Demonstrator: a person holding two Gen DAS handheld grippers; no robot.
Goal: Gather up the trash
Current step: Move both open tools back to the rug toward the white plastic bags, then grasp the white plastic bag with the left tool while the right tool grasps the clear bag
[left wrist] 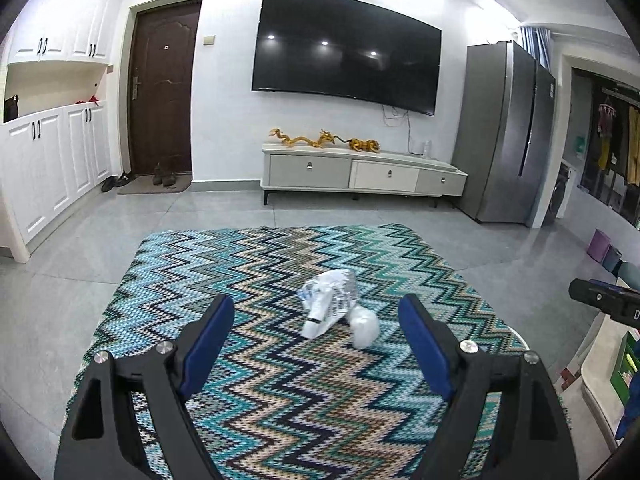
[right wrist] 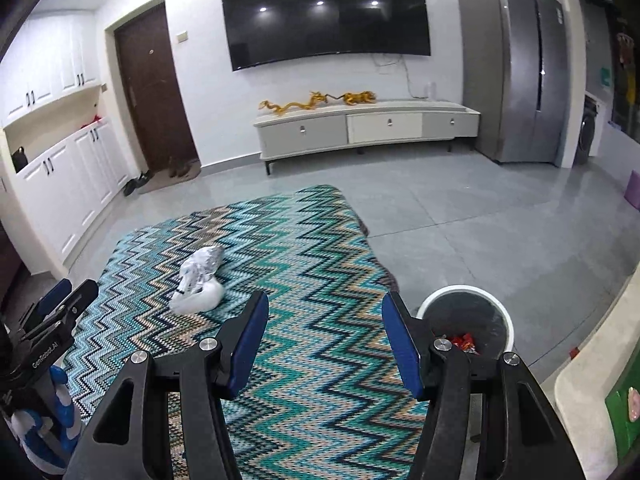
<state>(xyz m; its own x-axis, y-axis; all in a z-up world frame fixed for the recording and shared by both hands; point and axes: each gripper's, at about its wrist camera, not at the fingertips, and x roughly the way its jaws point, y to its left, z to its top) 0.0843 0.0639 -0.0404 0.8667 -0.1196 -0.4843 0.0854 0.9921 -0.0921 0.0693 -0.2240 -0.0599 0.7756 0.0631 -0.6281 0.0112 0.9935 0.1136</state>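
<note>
From my left gripper (left wrist: 316,312) I look down over a zigzag-patterned cloth (left wrist: 280,360) spread on a table, and its two blue pads stand wide apart with nothing between them: released. Just ahead of the pads, slightly right of their midline, lies the trash (left wrist: 338,306): one crumpled white and silvery plastic wrapper, resting on the cloth, and I count only that one heap of it. At the far right edge of this view I see the black tip of my right gripper (left wrist: 606,300). From the right gripper's (right wrist: 325,314) own camera the wrapper sits well to the left on the cloth, apart from both tools, and the left gripper shows at the lower left edge. The right gripper's two blue pads are also parted with only the cloth behind them, so it is released too, though less wide than the left. Further right, past the cloth's edge, stands one round bin (right wrist: 466,320) with a white rim and a dark liner, on the grey tiled floor; inside it I make out some red wrappers, too small for me to count. Across the room I count one dark television, one low cabinet with three drawers, and one grey fridge.
</note>
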